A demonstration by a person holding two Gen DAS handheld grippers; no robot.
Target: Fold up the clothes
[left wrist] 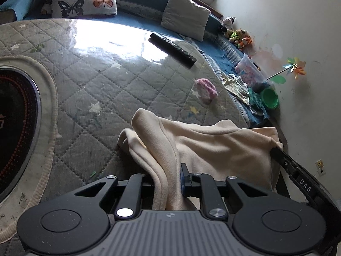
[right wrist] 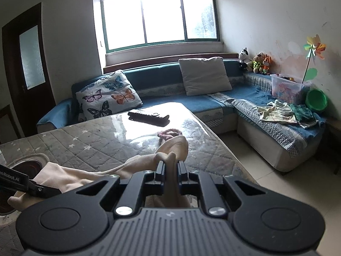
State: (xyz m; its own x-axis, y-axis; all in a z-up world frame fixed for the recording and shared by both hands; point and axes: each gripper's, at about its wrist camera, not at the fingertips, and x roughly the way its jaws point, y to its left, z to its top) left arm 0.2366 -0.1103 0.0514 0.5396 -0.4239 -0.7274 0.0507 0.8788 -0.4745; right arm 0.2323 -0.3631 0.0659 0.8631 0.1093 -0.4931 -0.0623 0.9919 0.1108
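A: Cream fleece fills the near part of both wrist views. The left hand-held gripper [left wrist: 168, 179] is clenched on a thick fold of the cream garment [left wrist: 208, 147], and the right hand-held gripper [right wrist: 170, 170] is clamped just as tightly on another bunched edge of it.

B: So the garment hangs between the two, held just above the near end of the quilted tabletop [left wrist: 102, 89], with part of it sagging onto the surface?

A: It looks that way. The cloth spans from one gripper to the other, so its long axis runs side to side between them, across the person's front. A loose tip sticks out past the right jaws toward the sofa [right wrist: 170, 102].

B: Which step is that?

A: Probably the carry-and-spread, or the first fold. Next, both grips likely need to stay firm while the cloth is drawn taut and lowered flat.

B: Anything beyond it?

A: A pink knitted item [left wrist: 206, 88] lies farther out, then a black remote [left wrist: 172, 50], both well apart from the garment. The butterfly cushion [right wrist: 108, 96] sits on the sofa behind.
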